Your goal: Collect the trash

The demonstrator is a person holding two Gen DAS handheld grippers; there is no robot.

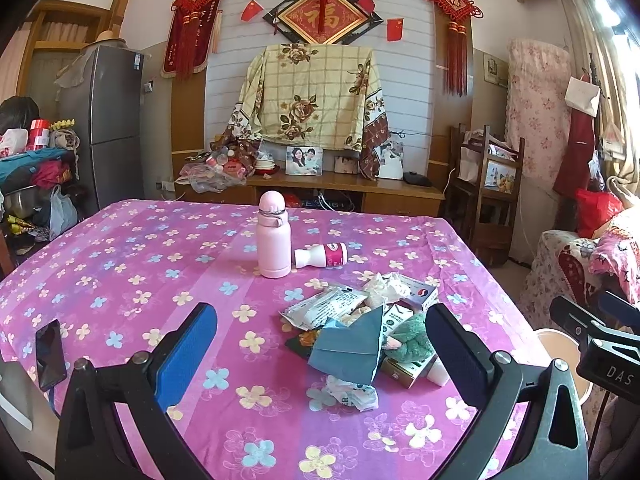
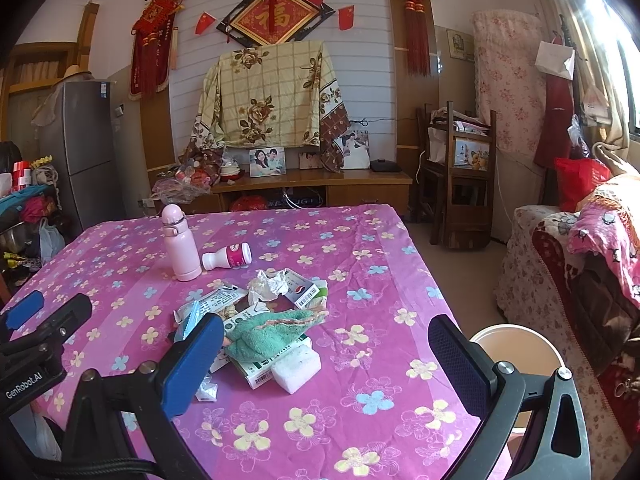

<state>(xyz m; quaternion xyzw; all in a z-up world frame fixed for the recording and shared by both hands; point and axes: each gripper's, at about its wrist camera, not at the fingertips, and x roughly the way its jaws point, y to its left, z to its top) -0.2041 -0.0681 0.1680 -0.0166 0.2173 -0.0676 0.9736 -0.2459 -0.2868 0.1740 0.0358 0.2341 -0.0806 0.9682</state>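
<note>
Trash (image 1: pixel 360 332) lies heaped on my worktop (image 1: pixel 160 264): wrappers, cartons, crumpled paper and a green cloth (image 2: pixel 268 332). My left tool (image 1: pixel 320 354) hangs wide open above the heap, gripping nothing. My right tool (image 2: pixel 326 360) is spread equally wide, empty. Behind the heap, a pink bottle (image 1: pixel 273 236) stands upright beside a tipped small bottle (image 1: pixel 322 255).

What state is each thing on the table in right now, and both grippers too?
Pink flask: upright, capped.
Small white bottle: lying on its side.
Green cloth: crumpled on the trash pile.
Crumpled tissue: balled up.
Left gripper: open, empty.
Right gripper: open, empty.
</note>
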